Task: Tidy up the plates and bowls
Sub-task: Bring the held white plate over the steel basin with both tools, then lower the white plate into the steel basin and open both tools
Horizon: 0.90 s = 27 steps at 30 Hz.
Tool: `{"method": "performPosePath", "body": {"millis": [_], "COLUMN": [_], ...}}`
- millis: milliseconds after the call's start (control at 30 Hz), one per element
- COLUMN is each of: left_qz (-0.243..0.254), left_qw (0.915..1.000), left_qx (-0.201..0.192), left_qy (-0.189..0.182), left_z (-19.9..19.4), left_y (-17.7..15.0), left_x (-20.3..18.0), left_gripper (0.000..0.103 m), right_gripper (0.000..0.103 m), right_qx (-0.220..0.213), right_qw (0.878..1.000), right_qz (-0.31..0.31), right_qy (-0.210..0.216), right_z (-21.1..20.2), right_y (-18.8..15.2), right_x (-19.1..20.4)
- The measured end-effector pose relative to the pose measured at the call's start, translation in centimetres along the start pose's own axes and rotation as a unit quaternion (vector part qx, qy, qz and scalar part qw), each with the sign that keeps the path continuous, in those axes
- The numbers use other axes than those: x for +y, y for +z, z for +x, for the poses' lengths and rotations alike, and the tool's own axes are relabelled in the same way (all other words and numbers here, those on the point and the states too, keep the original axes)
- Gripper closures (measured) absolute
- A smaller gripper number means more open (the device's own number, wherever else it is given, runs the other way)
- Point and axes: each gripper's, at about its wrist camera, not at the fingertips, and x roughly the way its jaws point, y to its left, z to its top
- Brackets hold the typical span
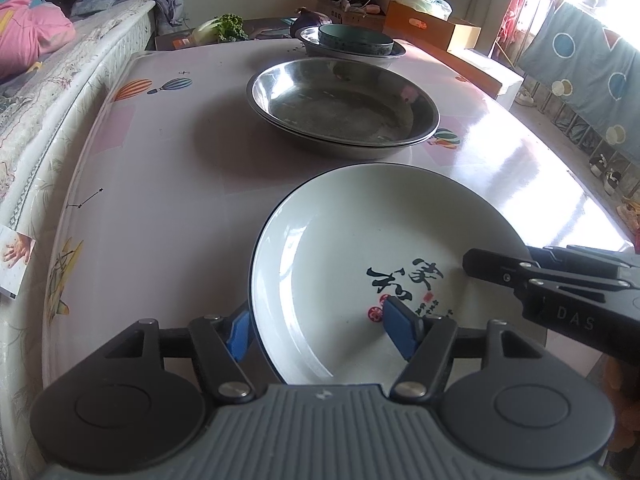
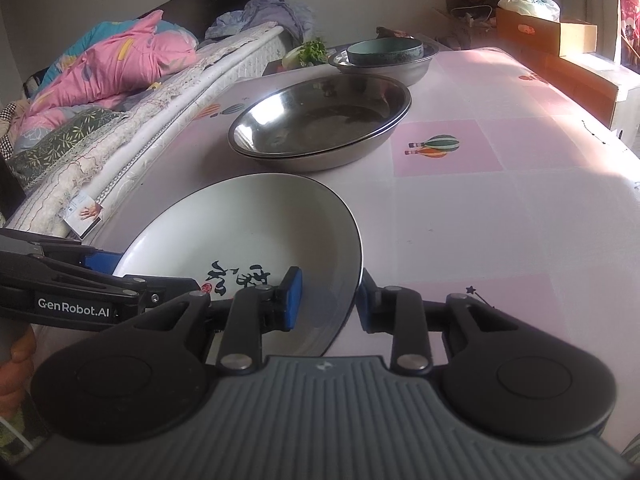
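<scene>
Straddling the white plate (image 1: 360,248) rim near-side on the table (image 1: 160,184): left gripper (image 1: 320,328) wide, pads clear; right gripper (image 2: 326,300) narrower, contact unclear. Plate's near edge hidden. 2 steel pans (image 2: 320,120) stacked beyond.

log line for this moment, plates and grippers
white plate on table | left gripper open astride rim | right gripper open astride rim | steel plates stacked
</scene>
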Motion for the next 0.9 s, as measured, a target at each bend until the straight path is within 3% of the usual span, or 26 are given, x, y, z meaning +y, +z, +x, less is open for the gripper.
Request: {"method": "performPosePath", "body": {"millis": [600,900], "left_qz": [-0.002,-0.002], "left_qw": [0.9996,0.9986], "left_qx": [-0.029,-0.053], "left_qy": [0.003,0.003], "left_z": [-2.4,-3.7], "left_y": [0.0,1.6], "left_x": [-0.3,-0.5], "left_gripper": [0.036,0.036], "right_gripper": [0.075,0.075], "right_qx": [-0.025,-0.042], "right_qw": [1.000,0.999], "right_qz": [-0.007,-0.008], "right_qy": [-0.001,-0.004], "right_z": [-2.4,-3.7], "right_y": [0.7,2.0], "right_x": [1.0,1.2]}}
